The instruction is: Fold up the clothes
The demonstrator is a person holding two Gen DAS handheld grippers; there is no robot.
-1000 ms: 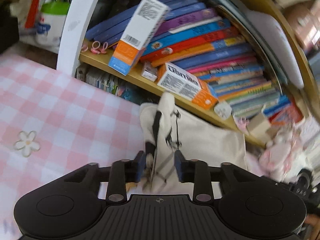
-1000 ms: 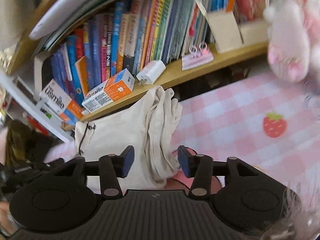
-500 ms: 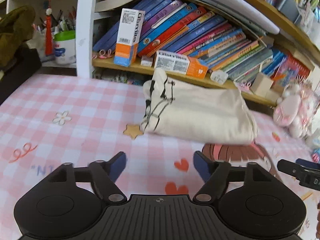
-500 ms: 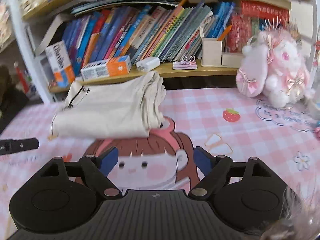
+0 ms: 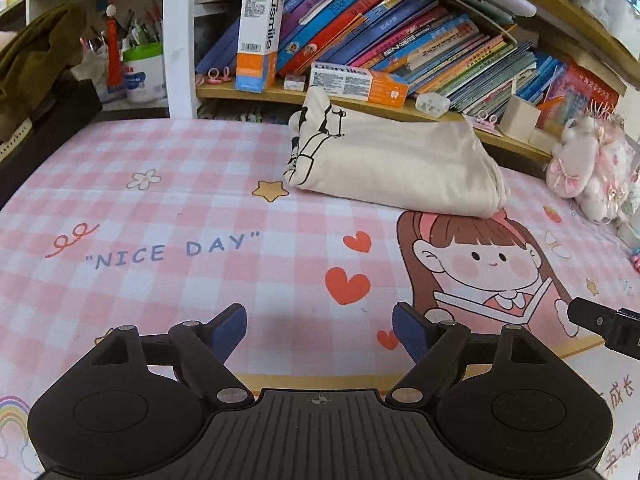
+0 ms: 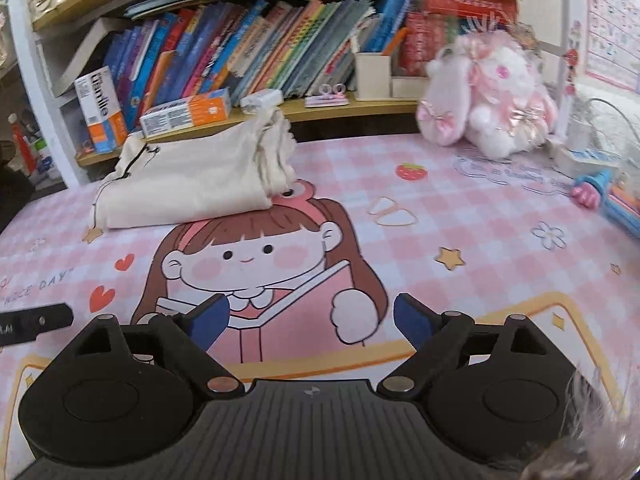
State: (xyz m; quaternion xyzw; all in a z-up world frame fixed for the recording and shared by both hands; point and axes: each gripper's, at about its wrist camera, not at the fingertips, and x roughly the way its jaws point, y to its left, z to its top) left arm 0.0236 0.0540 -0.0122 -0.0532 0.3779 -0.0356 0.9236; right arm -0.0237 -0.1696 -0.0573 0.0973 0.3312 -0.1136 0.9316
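"nice day" mat [image 5: 168, 252], likely "usmile" box [image 5: 259, 42]

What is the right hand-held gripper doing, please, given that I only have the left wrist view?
Observer: The right hand-held gripper is open and empty above the pink mat, short of the folded cream garment.
Operator: Does anything lie past the plush rabbit?
Observer: Yes, a blue and pink pen-like toy lies near the mat's right edge.
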